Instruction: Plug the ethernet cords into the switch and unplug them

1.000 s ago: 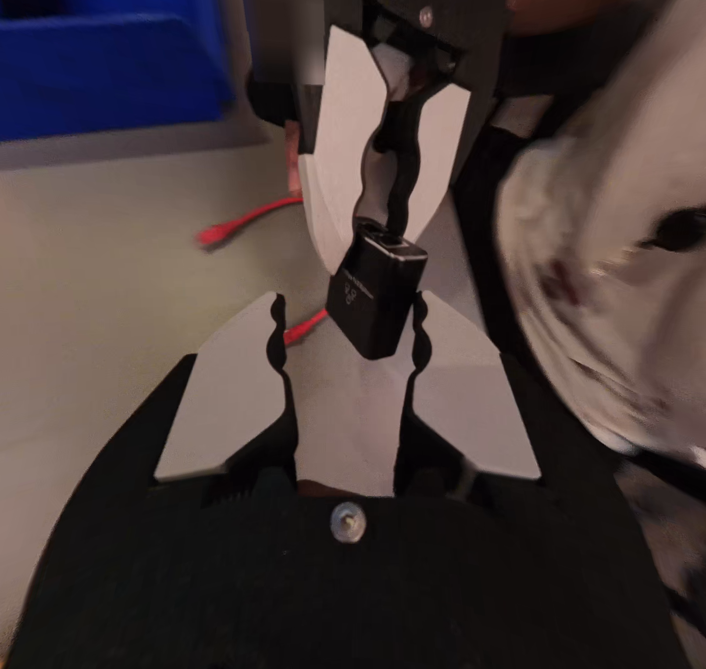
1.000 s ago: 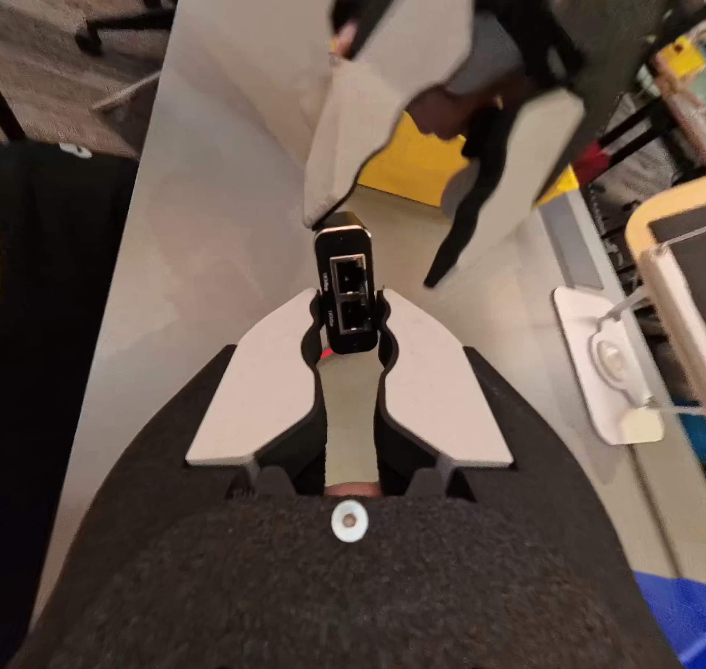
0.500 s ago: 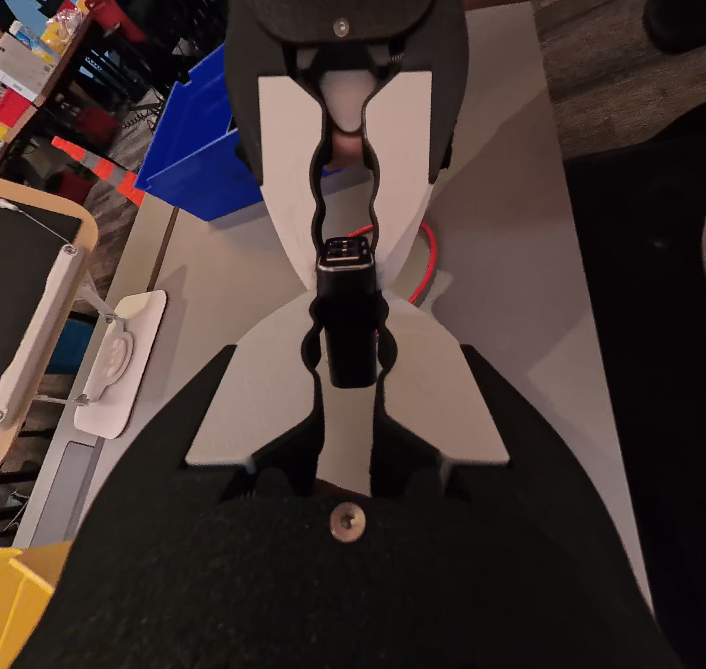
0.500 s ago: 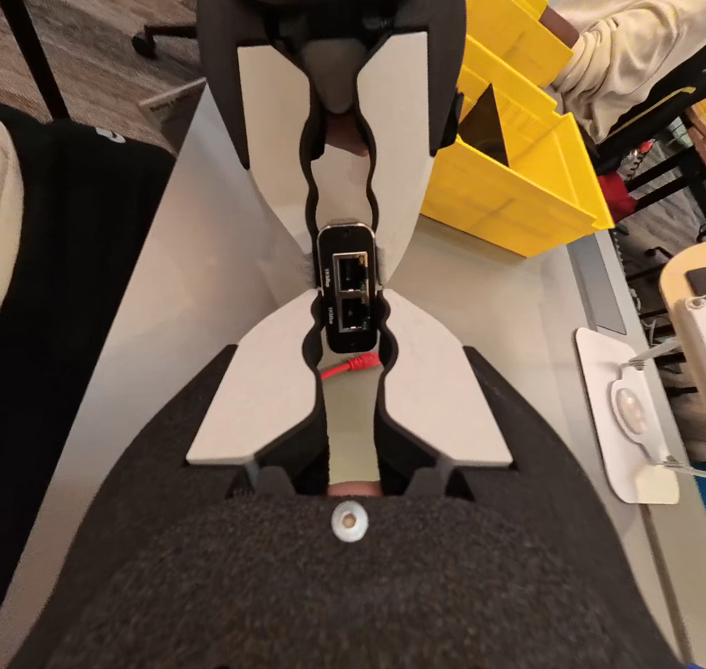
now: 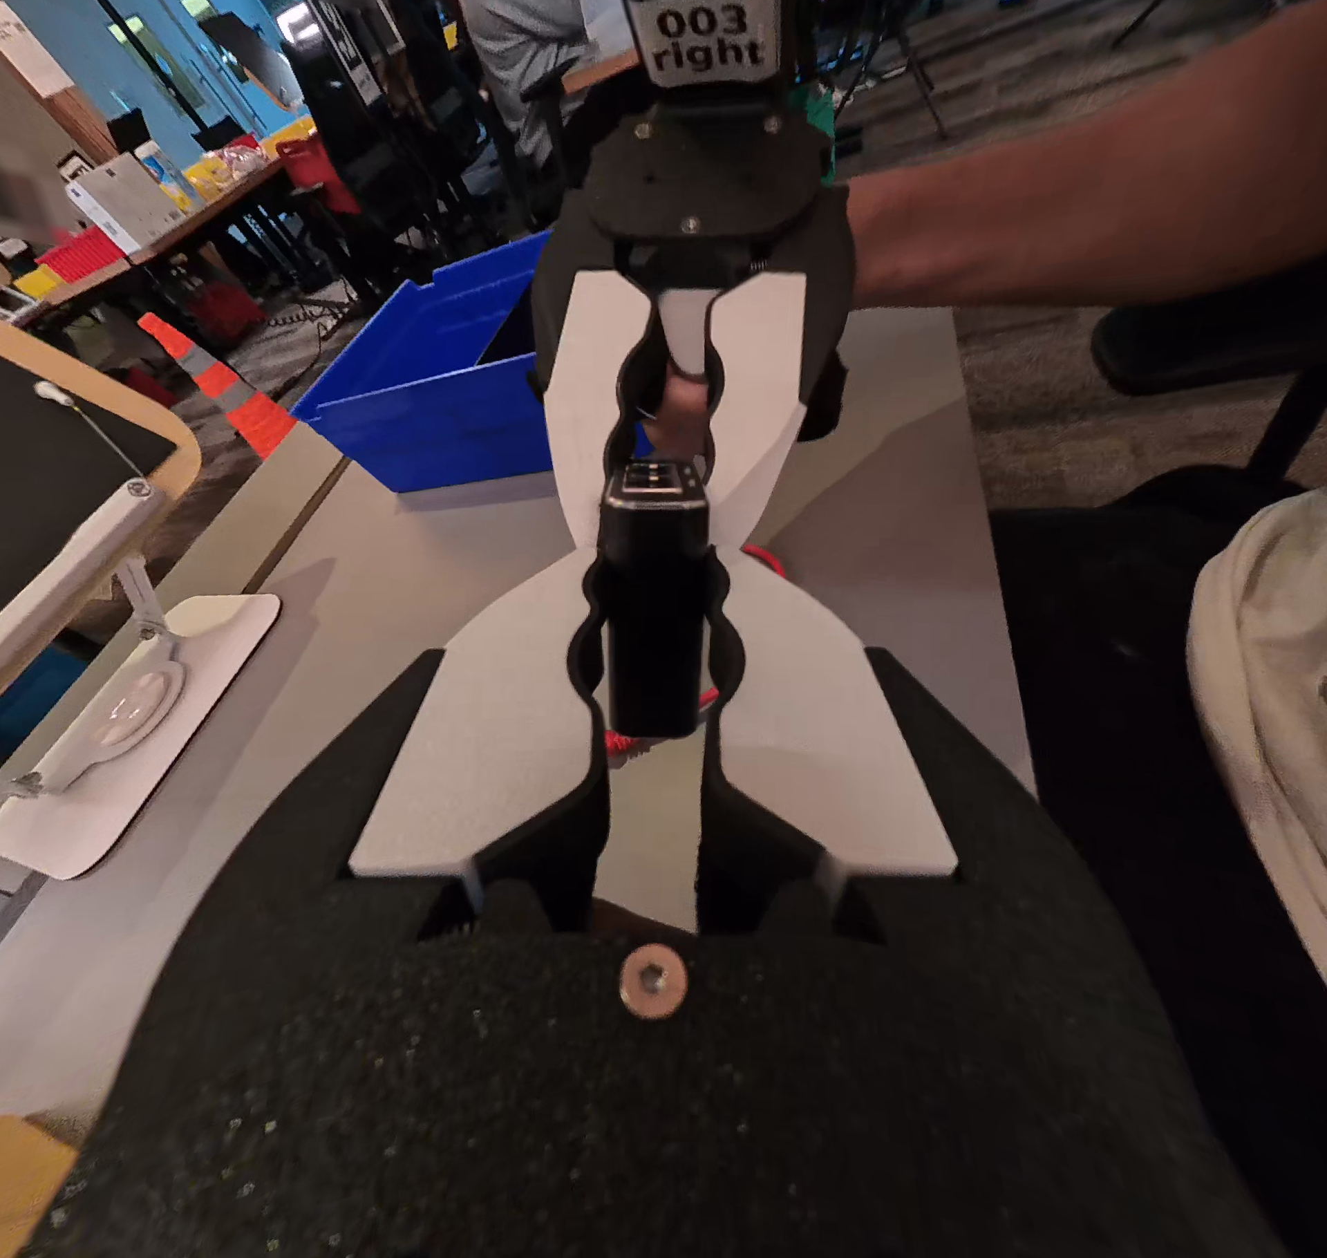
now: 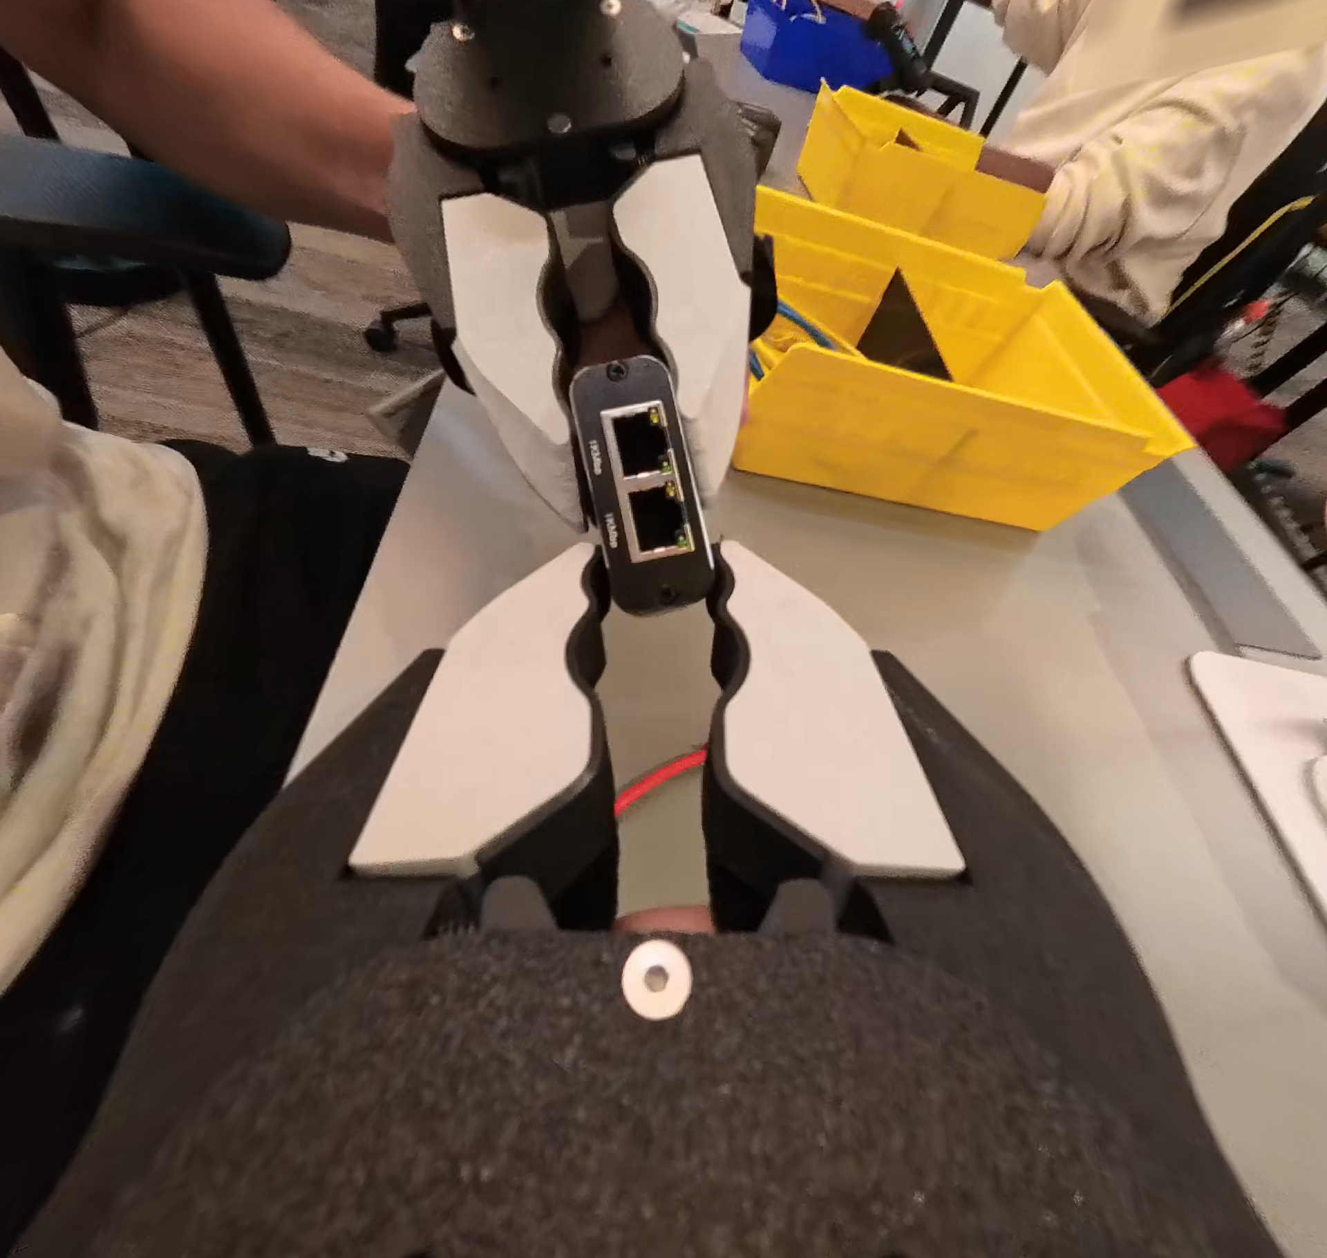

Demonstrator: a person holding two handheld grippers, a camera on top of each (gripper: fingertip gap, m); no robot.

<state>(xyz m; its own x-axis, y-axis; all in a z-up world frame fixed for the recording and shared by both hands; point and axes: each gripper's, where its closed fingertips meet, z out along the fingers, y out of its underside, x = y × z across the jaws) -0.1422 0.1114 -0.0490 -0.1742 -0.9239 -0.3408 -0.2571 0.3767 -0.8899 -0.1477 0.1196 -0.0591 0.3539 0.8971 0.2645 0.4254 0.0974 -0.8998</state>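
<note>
The left tool (image 5: 657, 566) is clenched on the small black metal two-port switch box (image 5: 653, 649), its white fingers pressing the box's long sides near the blank rear end. Facing it nose to nose, the right tool (image 6: 655, 552) is closed on the same switch, its fingertips pinching the end that carries the ports. The box hangs in the air between them, above the pale grey counter (image 5: 402, 577).

A second ago only the right tool held the switch and the left was spread wide beside it. Since then the left has closed on the body, and both have swung up to a more level pose. This looks like a handover or a re-grip, meant to leave the left tool as the steady holder.

Both sockets in the right wrist view are empty, so no plugging has begun. The thin red ethernet cord (image 6: 660, 782) lies loose on the counter directly under the tools. Presumably the right tool must let go and fetch its plug.

Farther out sit a yellow plastic bin (image 6: 933, 433) and a blue plastic bin (image 5: 431, 419).
</note>
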